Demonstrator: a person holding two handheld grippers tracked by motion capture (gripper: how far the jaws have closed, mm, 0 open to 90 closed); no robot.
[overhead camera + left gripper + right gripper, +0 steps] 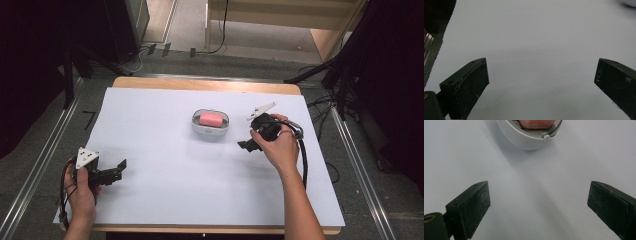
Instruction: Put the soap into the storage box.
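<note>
My right claw (pixel 248 144) gapes wide and empty, the white dish (pixel 210 123) with its pink bar (pixel 211 119) near at its ten o'clock. My left claw (pixel 119 170) rests spread, empty, on the surface (pixel 165 180) at seven.

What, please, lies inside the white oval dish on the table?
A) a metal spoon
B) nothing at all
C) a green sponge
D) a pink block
D: in the high view a pink block sits inside the white oval dish; the right gripper view shows its lower edge there too.
</note>
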